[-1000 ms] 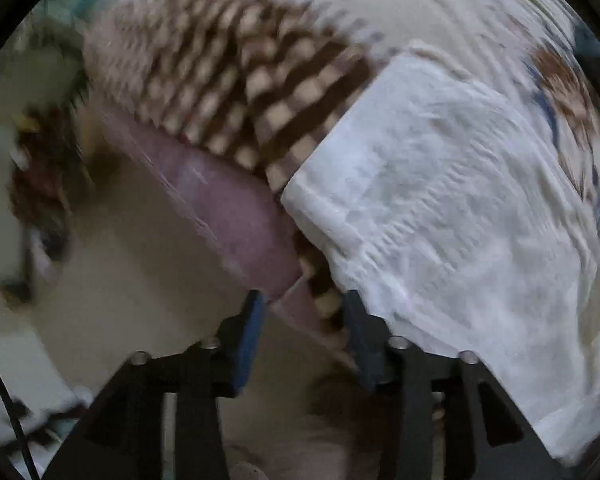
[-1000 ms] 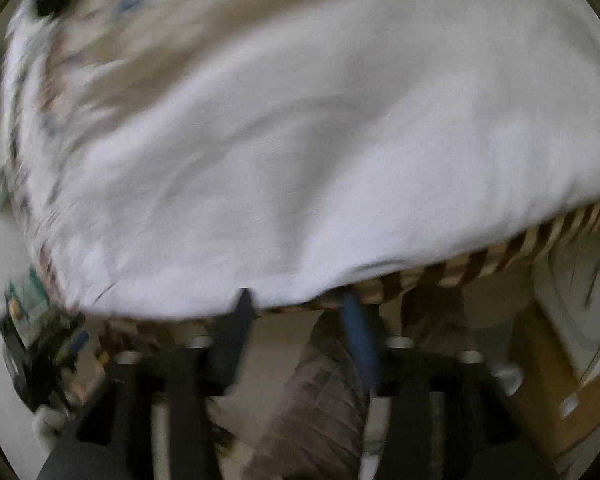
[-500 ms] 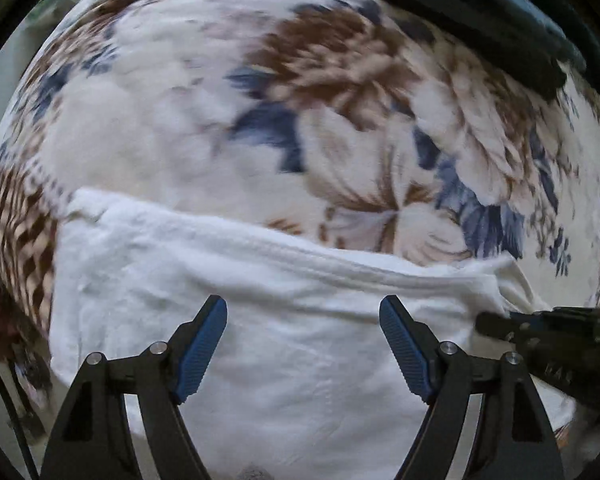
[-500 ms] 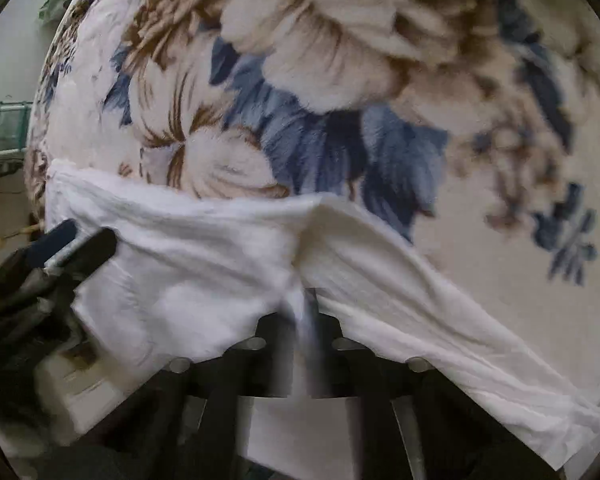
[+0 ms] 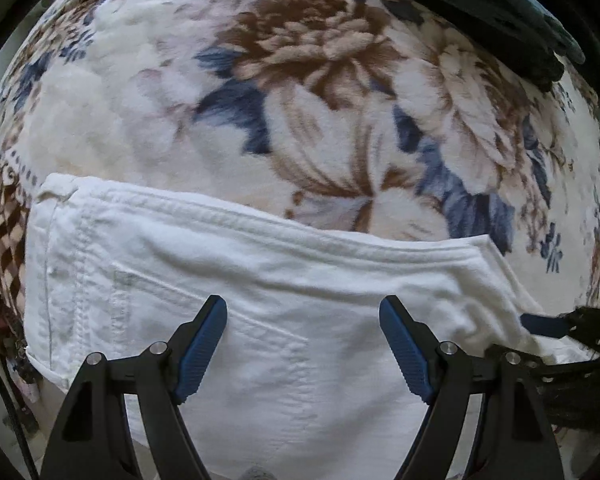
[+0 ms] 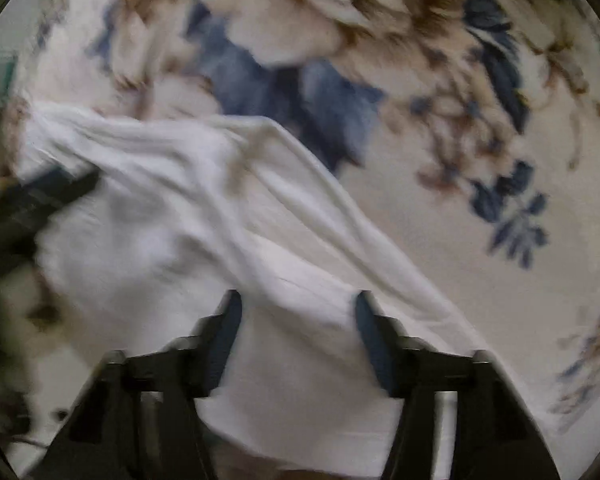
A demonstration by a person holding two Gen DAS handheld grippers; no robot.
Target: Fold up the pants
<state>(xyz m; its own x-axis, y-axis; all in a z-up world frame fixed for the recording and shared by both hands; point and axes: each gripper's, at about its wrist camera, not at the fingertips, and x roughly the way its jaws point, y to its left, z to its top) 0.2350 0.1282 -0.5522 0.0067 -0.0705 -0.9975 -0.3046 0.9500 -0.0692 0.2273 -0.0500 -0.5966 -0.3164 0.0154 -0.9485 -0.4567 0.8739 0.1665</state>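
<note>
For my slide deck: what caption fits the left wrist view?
Open left gripper poised over white denim pants laid on a floral fleece blanket.

Both wrist views look steeply down, close over white pants [image 5: 260, 320] on floral blanket [image 5: 300, 100]; both share the pants' folded edge and blanket.

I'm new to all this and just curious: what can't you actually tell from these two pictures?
- White pants: the lower part is cut off by the left wrist view's bottom edge, behind the left gripper.
- Right wrist view: motion blur smears the right gripper and the fabric's seams.
- Dark item on the floral blanket: cropped at the top.
</note>
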